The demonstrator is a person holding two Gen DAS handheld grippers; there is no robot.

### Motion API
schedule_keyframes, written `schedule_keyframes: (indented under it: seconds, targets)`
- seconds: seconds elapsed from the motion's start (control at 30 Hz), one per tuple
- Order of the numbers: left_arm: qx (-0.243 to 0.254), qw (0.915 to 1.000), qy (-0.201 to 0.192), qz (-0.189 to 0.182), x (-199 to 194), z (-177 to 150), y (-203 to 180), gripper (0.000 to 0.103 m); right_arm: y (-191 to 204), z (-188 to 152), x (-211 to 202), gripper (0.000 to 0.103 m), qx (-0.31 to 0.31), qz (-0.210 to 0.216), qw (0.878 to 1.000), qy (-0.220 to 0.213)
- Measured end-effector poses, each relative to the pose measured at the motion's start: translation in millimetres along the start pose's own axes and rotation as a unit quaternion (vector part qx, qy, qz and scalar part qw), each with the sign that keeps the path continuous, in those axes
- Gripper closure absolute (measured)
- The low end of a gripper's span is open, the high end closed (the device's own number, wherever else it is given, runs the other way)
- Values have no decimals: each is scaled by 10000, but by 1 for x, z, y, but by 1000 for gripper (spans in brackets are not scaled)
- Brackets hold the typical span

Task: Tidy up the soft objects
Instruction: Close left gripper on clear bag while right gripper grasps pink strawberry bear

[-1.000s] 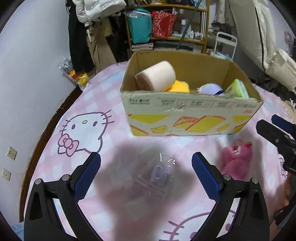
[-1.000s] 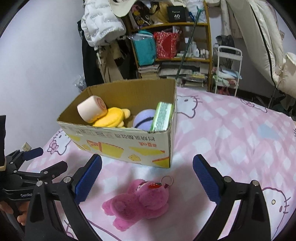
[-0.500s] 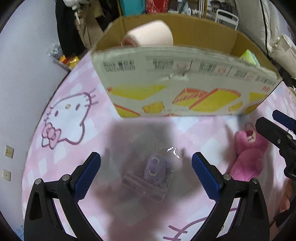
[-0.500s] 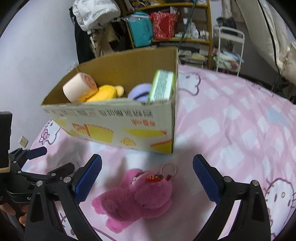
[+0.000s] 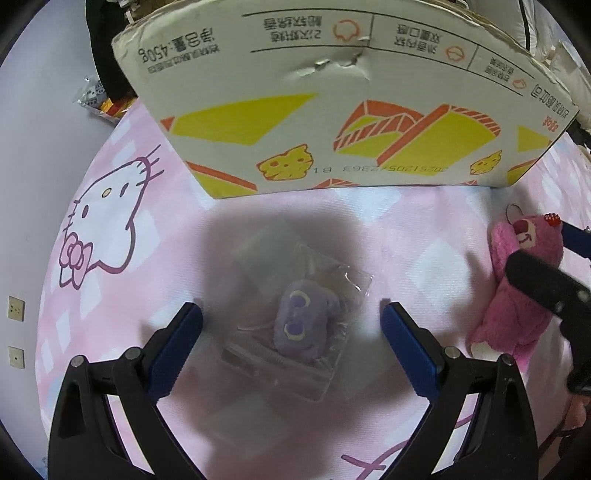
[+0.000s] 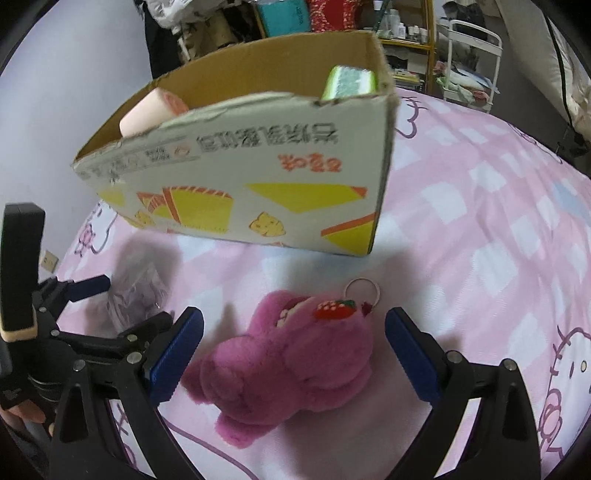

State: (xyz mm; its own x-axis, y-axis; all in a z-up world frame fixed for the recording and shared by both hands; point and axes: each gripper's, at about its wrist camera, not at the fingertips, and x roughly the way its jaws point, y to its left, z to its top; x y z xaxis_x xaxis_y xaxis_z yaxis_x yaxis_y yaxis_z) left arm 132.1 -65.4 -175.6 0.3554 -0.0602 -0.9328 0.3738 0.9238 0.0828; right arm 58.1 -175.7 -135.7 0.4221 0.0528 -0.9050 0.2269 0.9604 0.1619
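Observation:
A small purple plush in a clear plastic bag (image 5: 301,326) lies on the pink bedspread. My left gripper (image 5: 291,310) hangs over it, one finger on each side; the jaws are closing, and the pads are clear of the bag. A pink plush bear (image 6: 295,362) with a key ring lies to its right, between the wide-open fingers of my right gripper (image 6: 294,317), untouched. Behind both stands the cardboard box (image 6: 258,184), holding a pink roll (image 6: 147,114) and a green pack (image 6: 349,81). The bear (image 5: 517,295) also shows in the left wrist view.
The box wall (image 5: 332,110) rises close in front of both grippers. A grey wall with sockets (image 5: 16,308) borders the bed on the left. Behind the box are hanging clothes (image 6: 162,33), a cluttered shelf (image 6: 325,14) and a white cart (image 6: 469,62).
Both grippers have sunk toward the bedspread and tipped further down. The bagged purple toy and the pink bear now look larger between the fingers. The left fingers stand slightly closer together.

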Motion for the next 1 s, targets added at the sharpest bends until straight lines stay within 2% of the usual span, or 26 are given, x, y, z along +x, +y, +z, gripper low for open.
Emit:
schedule_keyframes:
  seconds: [0.17,0.33,0.43,0.57,0.8,1.0]
  targets:
    - [55,10000,-57,-11,-1,-2,-3,15,7,-6,8,0,-121,-82,9997,178]
    - [-13,10000,-77,4,-6,-8,-4,19,17,-9,7,0,-283,-183,9994,120]
    - [-77,9999,-115,28,-8,-9,-3,25,21,-11,9,1,-331,-244,9991,135]
    - [-328,9994,-147,8,-12,-11,5,39,17,-10,11,4,-259,-208,9993,174]
    - [-304,9992,-186,188,-21,-15,8,54,16,-11,16,4,-217,-156,9992,286]
    - [-388,9991,-65,152,-24,-15,7,56,15,-10,16,4,-195,-129,9992,314]
